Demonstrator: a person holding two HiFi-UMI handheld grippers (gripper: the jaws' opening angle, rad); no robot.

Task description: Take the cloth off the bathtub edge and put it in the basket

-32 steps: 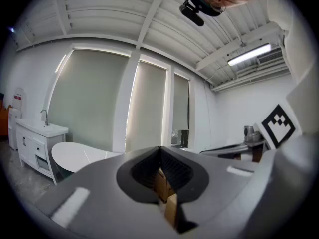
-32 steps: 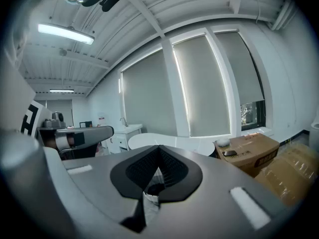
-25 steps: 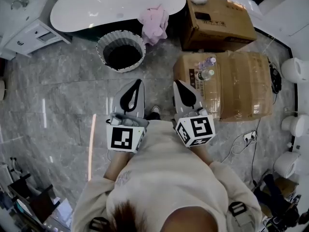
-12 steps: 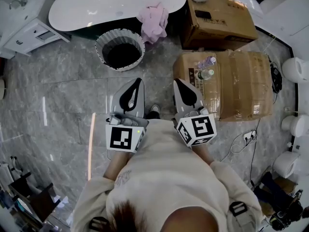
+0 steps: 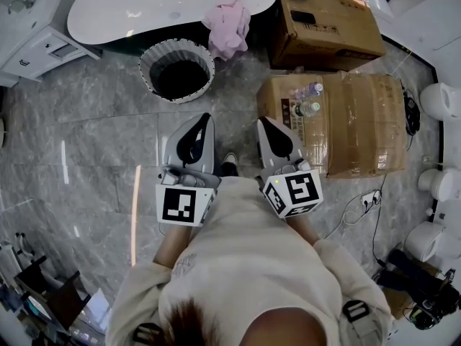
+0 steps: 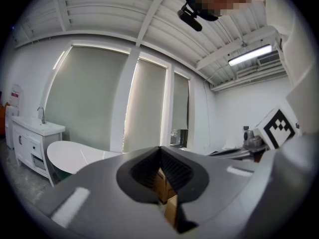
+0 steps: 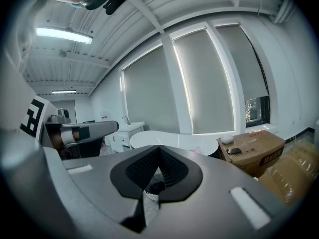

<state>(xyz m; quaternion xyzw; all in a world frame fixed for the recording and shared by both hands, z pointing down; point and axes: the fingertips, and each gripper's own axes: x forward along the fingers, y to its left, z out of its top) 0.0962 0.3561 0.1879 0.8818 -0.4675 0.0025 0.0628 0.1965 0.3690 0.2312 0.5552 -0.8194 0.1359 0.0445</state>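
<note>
Compared with one second ago, the bathtub (image 5: 144,9), the basket (image 5: 160,96) and the pink cloth (image 5: 227,27) sit slightly higher in the head view. The cloth hangs over the bathtub edge, just beside the basket, and shows only in the head view. The left gripper (image 5: 206,119) and the right gripper (image 5: 263,122) each have their jaws pressed together, with nothing between them. The label on the cardboard box (image 5: 338,31) is too small to read.

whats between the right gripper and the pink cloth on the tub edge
Head view: only bare marble floor between the right gripper and the cloth; the basket stands left of that line.
</note>
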